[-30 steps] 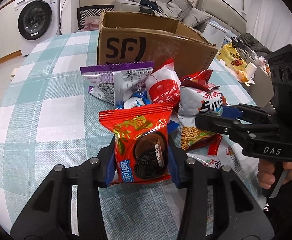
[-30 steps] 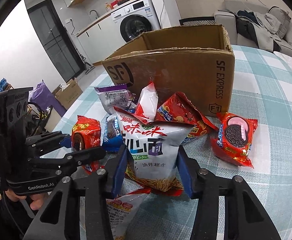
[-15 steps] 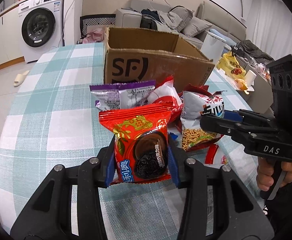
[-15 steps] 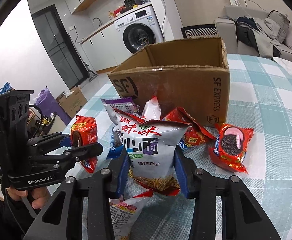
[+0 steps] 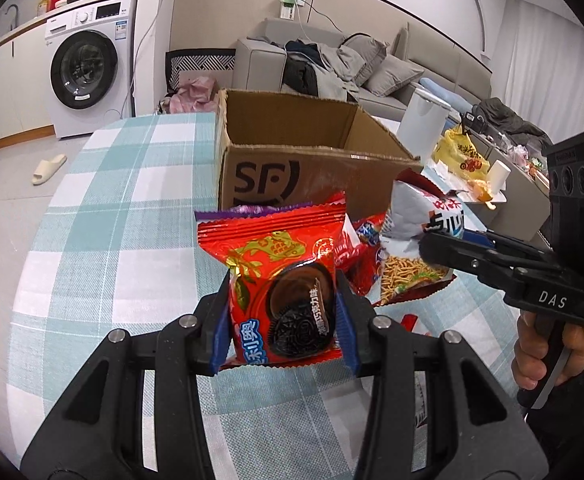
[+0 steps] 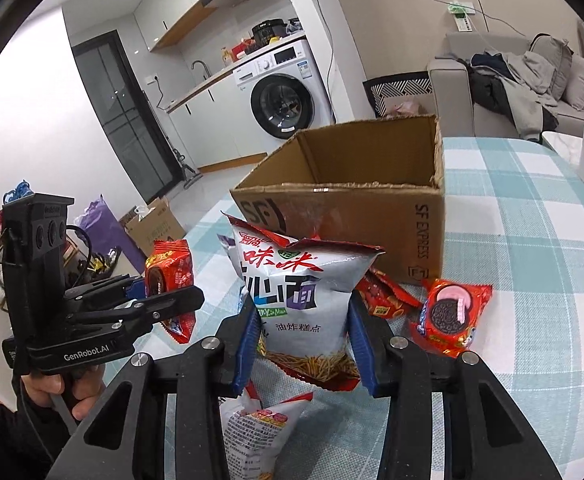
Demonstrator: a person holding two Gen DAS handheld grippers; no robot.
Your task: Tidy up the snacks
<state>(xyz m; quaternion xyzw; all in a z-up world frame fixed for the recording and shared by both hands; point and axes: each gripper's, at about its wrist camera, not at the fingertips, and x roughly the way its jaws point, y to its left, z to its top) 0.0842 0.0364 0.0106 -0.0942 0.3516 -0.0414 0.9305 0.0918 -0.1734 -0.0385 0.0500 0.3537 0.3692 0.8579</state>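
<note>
Here, up close:
Left gripper (image 5: 282,316): closed tight on the red cookie pack (image 5: 280,280), blue pads pressing both of its sides.
Red cookie pack: standing up between the pads, off the cloth, a dark cookie drawn on the front.
Right gripper (image 6: 303,344): closed on the silver noodle bag (image 6: 299,292), a blue pad squeezing each side.
Silver noodle bag: held up off the table, top edge crumpled, thin yellow sticks drawn near the bottom.
Same bag from the left side (image 5: 419,240): hanging at the tip of the right gripper (image 5: 431,246), just in front of the box corner.
Same red pack from the right side (image 6: 170,280): sticking up from the left gripper (image 6: 172,304).
Cardboard box (image 5: 303,160): open at the top, standing on the table behind both snacks, big letters on the front, inside not seen to the bottom.
Table (image 5: 112,200): covered by a green and white checked cloth.
Other snacks: a red pack with a pink cookie (image 6: 449,312) lying flat near the box corner; a small red pack (image 6: 383,294) between it and the silver bag; a white pack (image 6: 256,428) flat under the right gripper.
Hands: one hand (image 5: 551,344) around the right handle, one hand (image 6: 60,392) around the left handle.
Washing machine (image 5: 88,68): far back by the wall.
</note>
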